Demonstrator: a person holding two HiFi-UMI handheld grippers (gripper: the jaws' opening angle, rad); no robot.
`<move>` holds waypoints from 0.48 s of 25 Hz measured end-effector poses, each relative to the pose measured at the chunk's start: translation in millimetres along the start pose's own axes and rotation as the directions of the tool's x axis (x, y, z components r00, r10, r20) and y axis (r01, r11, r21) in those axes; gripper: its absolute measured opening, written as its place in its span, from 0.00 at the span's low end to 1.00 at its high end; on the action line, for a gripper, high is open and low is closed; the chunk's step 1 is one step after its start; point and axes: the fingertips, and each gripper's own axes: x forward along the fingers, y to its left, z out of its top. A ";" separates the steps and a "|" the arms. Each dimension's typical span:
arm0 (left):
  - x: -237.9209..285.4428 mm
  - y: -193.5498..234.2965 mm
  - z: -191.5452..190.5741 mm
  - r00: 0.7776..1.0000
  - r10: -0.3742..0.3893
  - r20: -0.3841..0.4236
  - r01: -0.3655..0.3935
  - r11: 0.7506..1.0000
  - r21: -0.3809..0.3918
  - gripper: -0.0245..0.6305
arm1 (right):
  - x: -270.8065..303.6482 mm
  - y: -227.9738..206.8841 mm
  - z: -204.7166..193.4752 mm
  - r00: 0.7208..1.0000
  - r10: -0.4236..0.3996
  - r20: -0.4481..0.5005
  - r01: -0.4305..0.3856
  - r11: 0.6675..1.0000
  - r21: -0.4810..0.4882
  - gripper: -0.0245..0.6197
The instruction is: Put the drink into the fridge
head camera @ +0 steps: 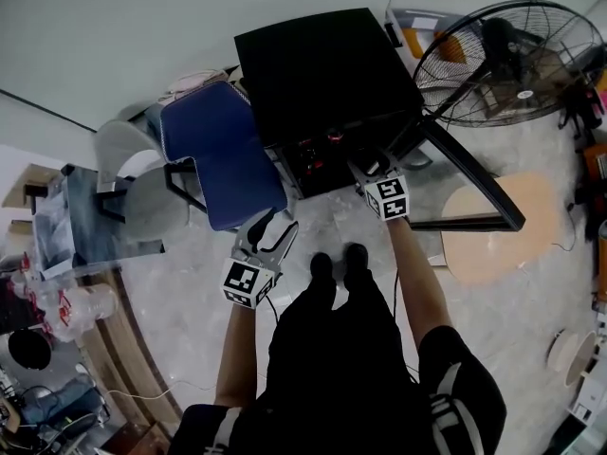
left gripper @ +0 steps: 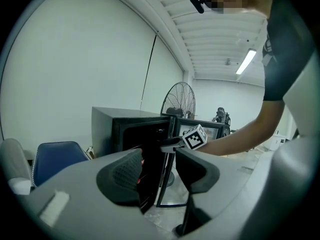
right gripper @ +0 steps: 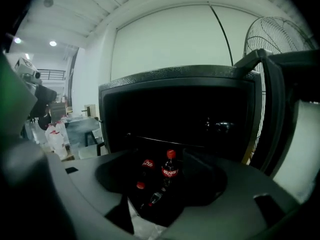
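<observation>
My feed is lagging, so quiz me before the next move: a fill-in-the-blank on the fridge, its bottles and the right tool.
The fridge has its door ___.
The cola bottles inside have ___ caps.
The right tool, jaws apart, holds ___.
Beside the fridge stands a ___ chair.
Missing words: open, red, nothing, blue.

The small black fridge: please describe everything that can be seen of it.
The fridge is a small black box with a matt, slightly textured top. It stands on the pale floor beside a blue chair. Its door, a dark frame around a clear pane, is swung wide open to the person's right. The inside is dark. A thin wire shelf crosses it, and below the shelf are several dark drink bottles with red caps and labels.
</observation>
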 end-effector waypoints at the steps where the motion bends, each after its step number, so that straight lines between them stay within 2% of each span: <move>1: 0.3 0.1 0.4 1.000 -0.004 0.002 0.004 1.000 0.003 0.36 | -5.1 2.2 0.1 1.000 0.000 0.005 0.000 1.000 -0.001 0.47; 12: 7.6 3.7 15.4 0.999 -0.044 0.025 0.043 0.999 0.031 0.36 | -45.3 25.7 14.3 0.999 0.027 0.027 -0.025 0.997 -0.073 0.38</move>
